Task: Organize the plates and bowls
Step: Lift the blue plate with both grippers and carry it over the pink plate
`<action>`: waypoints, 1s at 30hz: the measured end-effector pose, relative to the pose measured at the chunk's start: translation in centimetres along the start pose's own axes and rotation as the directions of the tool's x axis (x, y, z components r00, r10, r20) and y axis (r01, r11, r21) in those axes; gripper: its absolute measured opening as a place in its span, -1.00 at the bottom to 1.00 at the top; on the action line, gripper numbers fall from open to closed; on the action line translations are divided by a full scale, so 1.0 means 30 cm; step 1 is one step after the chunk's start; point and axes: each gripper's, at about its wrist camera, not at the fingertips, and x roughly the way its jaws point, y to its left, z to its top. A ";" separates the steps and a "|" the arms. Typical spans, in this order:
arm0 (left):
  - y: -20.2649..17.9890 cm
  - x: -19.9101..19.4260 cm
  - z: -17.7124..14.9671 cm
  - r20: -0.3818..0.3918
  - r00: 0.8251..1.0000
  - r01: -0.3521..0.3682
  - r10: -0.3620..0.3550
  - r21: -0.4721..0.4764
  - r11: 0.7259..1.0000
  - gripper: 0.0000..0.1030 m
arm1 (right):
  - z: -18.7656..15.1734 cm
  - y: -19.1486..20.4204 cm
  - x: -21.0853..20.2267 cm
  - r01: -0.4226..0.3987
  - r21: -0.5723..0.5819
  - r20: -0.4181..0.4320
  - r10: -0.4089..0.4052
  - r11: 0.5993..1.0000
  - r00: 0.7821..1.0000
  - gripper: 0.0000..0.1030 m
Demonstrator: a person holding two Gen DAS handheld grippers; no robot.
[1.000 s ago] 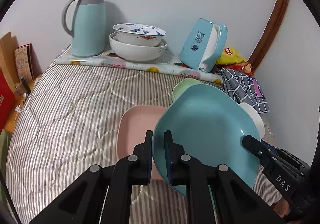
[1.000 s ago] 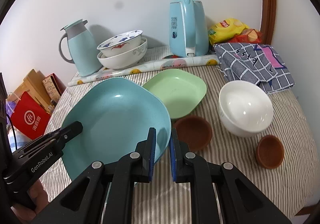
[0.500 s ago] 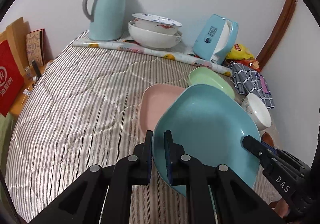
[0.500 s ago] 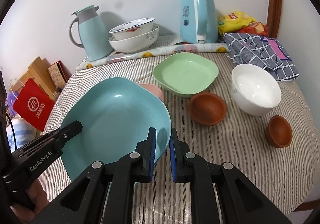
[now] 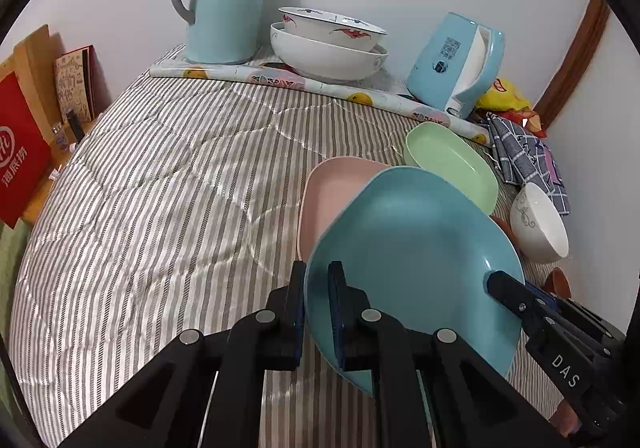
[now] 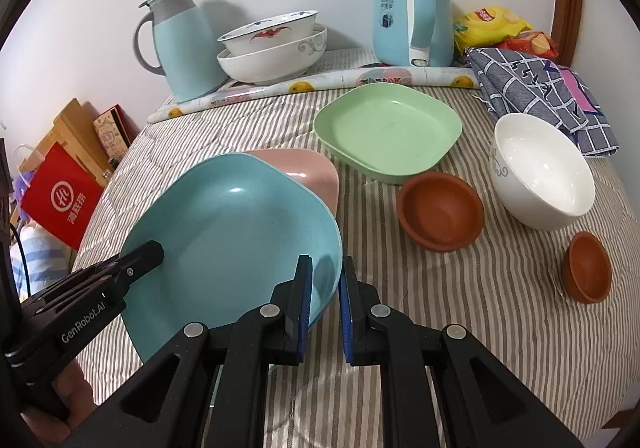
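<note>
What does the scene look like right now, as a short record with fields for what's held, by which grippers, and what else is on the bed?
held item: blue plate
left gripper: clamped on the plate's rim
right gripper: clamped on the opposite rim
plate position: tilted, partly over the pink plate
nearby plates: green plate, beside the pink one
loose bowls: white bowl, large brown bowl, small brown bowl
at the wall: two stacked bowls, thermos, kettle
surface: striped quilt
</note>
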 end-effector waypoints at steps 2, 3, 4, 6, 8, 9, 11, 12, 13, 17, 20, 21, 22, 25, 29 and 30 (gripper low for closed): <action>0.002 0.015 0.012 -0.004 1.000 0.001 -0.001 -0.003 1.000 -0.79 | 0.014 0.000 0.011 0.001 -0.008 0.000 -0.001 1.000 1.000 -0.75; 0.005 0.022 0.018 -0.006 1.000 -0.001 0.001 -0.004 1.000 -0.79 | 0.025 0.000 0.022 -0.001 -0.010 -0.002 0.001 1.000 1.000 -0.75; 0.006 0.029 0.023 -0.008 1.000 -0.003 0.003 -0.003 1.000 -0.79 | 0.033 -0.002 0.030 -0.003 -0.012 -0.004 0.003 1.000 1.000 -0.75; 0.009 0.044 0.032 -0.014 1.000 -0.013 0.013 -0.005 1.000 -0.78 | 0.045 0.000 0.046 -0.002 -0.018 -0.008 0.002 1.000 1.000 -0.75; 0.006 0.058 0.039 -0.019 1.000 -0.023 0.023 0.000 1.000 -0.78 | 0.061 0.004 0.070 0.002 -0.023 -0.014 -0.002 1.000 1.000 -0.75; 0.005 0.065 0.043 -0.021 0.999 -0.028 0.028 0.005 1.000 -0.79 | 0.066 0.004 0.079 0.006 -0.027 -0.016 -0.006 1.000 1.000 -0.75; 0.004 0.081 0.049 -0.031 0.999 -0.036 0.037 0.011 0.999 -0.78 | 0.077 0.006 0.098 0.012 -0.035 -0.023 -0.012 0.999 1.000 -0.75; 0.005 0.086 0.052 -0.034 0.999 -0.038 0.039 0.010 0.999 -0.78 | 0.081 0.005 0.106 0.011 -0.036 -0.027 -0.012 0.999 1.000 -0.75; 0.007 0.095 0.056 -0.037 0.998 -0.042 0.042 0.009 0.999 -0.78 | 0.084 0.004 0.115 0.009 -0.038 -0.033 -0.010 0.999 0.999 -0.75; 0.010 0.118 0.066 -0.046 0.997 -0.056 0.057 0.009 0.998 -0.78 | 0.102 0.009 0.155 0.008 -0.062 -0.053 -0.012 0.998 0.999 -0.75; 0.011 0.135 0.068 -0.052 0.996 -0.068 0.068 0.011 0.998 -0.78 | 0.112 0.017 0.174 0.008 -0.074 -0.055 -0.012 0.997 0.998 -0.73; 0.012 0.141 0.071 -0.053 0.997 -0.062 0.063 0.007 0.998 -0.77 | 0.114 0.020 0.182 0.015 -0.080 -0.057 -0.019 0.997 0.998 -0.73; 0.013 0.145 0.074 -0.052 0.997 -0.056 0.056 0.003 0.998 -0.77 | 0.118 0.024 0.191 0.027 -0.090 -0.057 -0.032 0.996 0.998 -0.72; 0.009 0.157 0.083 -0.053 0.997 -0.062 0.062 0.005 0.998 -0.76 | 0.133 0.027 0.206 0.034 -0.105 -0.050 -0.040 0.994 0.998 -0.70; 0.009 0.172 0.089 -0.059 0.997 -0.054 0.054 0.004 0.999 -0.74 | 0.150 0.023 0.227 0.032 -0.117 -0.049 -0.038 0.993 0.998 -0.67; 0.010 0.173 0.090 -0.060 0.997 -0.053 0.053 0.003 0.999 -0.74 | 0.155 0.024 0.236 0.030 -0.123 -0.052 -0.036 0.992 0.998 -0.66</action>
